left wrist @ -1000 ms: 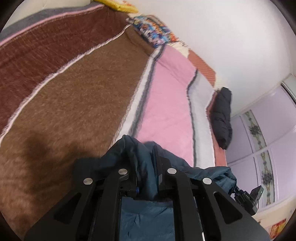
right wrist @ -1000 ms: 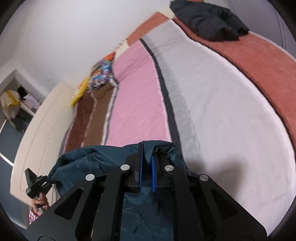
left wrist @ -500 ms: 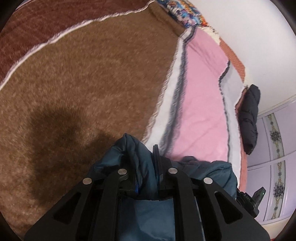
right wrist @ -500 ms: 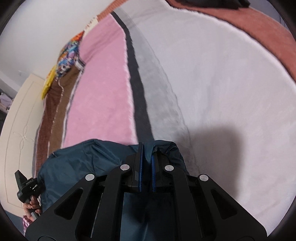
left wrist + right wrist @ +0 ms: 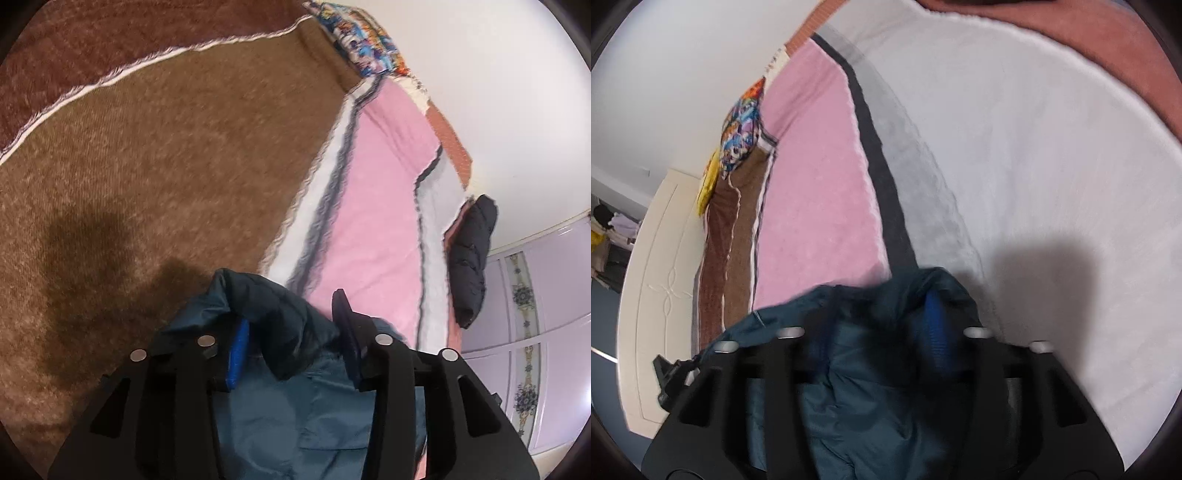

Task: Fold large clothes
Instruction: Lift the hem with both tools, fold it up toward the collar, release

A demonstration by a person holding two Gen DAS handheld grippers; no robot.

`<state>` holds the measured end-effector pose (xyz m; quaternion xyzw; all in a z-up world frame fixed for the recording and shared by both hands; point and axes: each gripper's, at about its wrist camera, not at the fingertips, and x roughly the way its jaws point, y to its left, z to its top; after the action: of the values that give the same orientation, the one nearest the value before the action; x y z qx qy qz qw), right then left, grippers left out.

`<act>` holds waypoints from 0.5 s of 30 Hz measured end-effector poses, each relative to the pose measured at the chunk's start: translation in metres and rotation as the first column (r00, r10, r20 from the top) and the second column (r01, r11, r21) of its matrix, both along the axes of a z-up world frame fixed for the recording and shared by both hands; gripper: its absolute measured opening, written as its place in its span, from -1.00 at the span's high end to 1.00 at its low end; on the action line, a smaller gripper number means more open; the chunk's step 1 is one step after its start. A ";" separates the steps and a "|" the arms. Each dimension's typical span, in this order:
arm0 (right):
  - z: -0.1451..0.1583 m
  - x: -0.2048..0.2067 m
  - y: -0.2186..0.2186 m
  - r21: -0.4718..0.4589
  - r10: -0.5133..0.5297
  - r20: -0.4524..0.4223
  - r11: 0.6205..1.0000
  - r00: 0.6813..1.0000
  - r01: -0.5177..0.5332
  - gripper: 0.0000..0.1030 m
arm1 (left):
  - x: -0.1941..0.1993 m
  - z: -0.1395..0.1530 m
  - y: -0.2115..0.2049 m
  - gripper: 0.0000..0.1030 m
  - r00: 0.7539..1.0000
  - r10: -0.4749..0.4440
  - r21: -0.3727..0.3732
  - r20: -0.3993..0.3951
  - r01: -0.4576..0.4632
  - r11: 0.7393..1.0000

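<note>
Release step: left gripper (image 5: 291, 332) and right gripper (image 5: 882, 332) opening around teal jacket (image 5: 295, 413); withdraw clear without dragging the fold on the bed (image 5: 166, 166).

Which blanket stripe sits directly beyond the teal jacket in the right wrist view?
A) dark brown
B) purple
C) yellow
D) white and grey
D: in the right wrist view the teal jacket lies with the blanket's white and grey stripe just past it; pink lies off to the left, with the brown further out at the left edge.
</note>
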<state>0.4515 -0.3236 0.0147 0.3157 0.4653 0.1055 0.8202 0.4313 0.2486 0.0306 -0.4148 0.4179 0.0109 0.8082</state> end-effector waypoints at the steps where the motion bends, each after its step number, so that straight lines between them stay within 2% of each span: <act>1: 0.010 -0.006 -0.002 -0.036 -0.033 0.043 0.999 0.999 0.035 -0.46 | -0.003 0.004 0.000 0.12 1.000 0.013 -0.006 0.017 -0.013 1.000; 3: 0.020 -0.014 -0.007 -0.023 -0.047 0.094 0.999 0.994 0.049 -0.46 | -0.010 0.009 0.002 0.11 0.998 0.038 -0.029 0.050 -0.036 0.999; 5: 0.021 -0.020 -0.007 0.008 -0.034 0.087 0.999 0.996 0.033 -0.46 | -0.016 0.012 0.004 0.11 0.997 0.055 -0.034 0.059 -0.054 0.998; 7: 0.022 -0.028 -0.002 0.017 0.016 0.092 1.000 0.996 -0.018 -0.44 | -0.022 0.015 0.009 0.11 0.993 0.085 -0.026 0.085 -0.083 0.996; 10: 0.017 -0.043 0.013 -0.003 0.096 0.085 0.995 0.992 -0.096 -0.26 | -0.031 0.024 0.020 0.07 0.975 0.179 0.018 0.132 -0.183 0.983; 13: 0.006 -0.066 0.023 0.024 0.141 0.061 0.989 0.988 -0.143 -0.22 | -0.040 0.025 0.032 0.07 0.976 0.194 0.005 0.100 -0.196 0.981; 15: 0.005 -0.091 0.023 0.012 0.149 0.066 0.989 0.987 -0.150 -0.22 | -0.052 0.028 0.034 0.07 0.982 0.166 0.035 0.090 -0.169 0.985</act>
<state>0.3604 -0.3003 0.0195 0.2834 0.4597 0.1810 0.8220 0.3798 0.2824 0.0590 -0.4312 0.3456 0.0698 0.8305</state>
